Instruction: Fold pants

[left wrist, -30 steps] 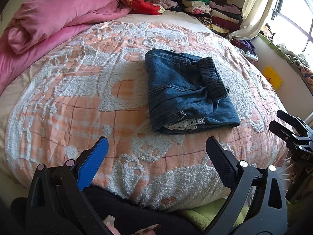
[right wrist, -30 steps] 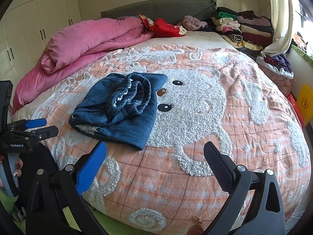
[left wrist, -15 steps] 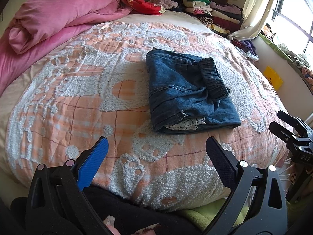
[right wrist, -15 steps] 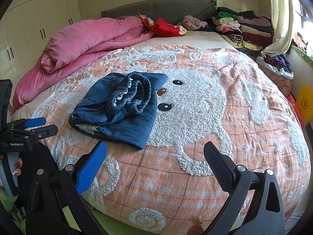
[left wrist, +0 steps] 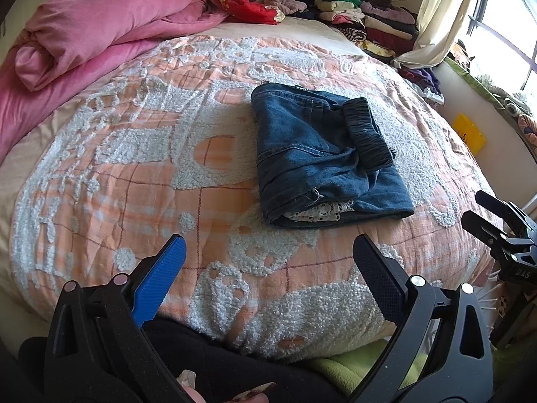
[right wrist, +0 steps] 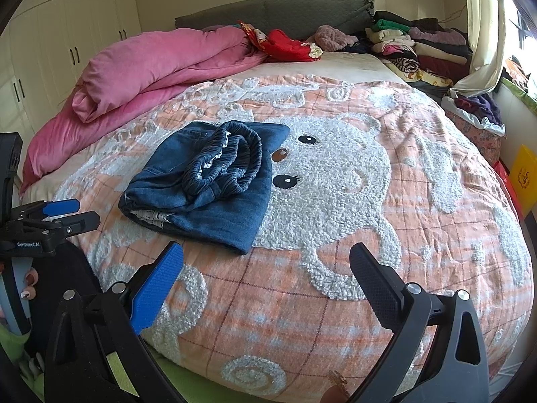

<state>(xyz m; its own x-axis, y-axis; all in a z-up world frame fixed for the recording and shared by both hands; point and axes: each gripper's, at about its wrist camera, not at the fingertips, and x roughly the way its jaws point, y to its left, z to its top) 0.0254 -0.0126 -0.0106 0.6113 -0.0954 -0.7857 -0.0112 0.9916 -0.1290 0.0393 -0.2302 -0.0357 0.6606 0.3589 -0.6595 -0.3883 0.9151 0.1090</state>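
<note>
The blue denim pants (left wrist: 322, 154) lie folded in a compact bundle on the orange and white blanket (left wrist: 134, 174), elastic waistband on top; they also show in the right wrist view (right wrist: 208, 181). My left gripper (left wrist: 268, 252) is open and empty, held back at the bed's near edge, well short of the pants. My right gripper (right wrist: 266, 258) is open and empty, also at the near edge, just below and right of the pants. Each gripper appears at the side of the other's view: the right one (left wrist: 483, 215), the left one (right wrist: 84, 211).
A pink duvet (left wrist: 100, 30) lies rolled at the back left. Stacked folded clothes (left wrist: 365, 23) and a red garment (left wrist: 248, 8) sit by the headboard. A curtain (left wrist: 439, 16) and window are on the right. White wardrobes (right wrist: 63, 43) stand at the left.
Almost nothing: the left wrist view has drifted slightly, so the pants sit a touch lower and to the right. Both grippers stay open and clear of the pants.
</note>
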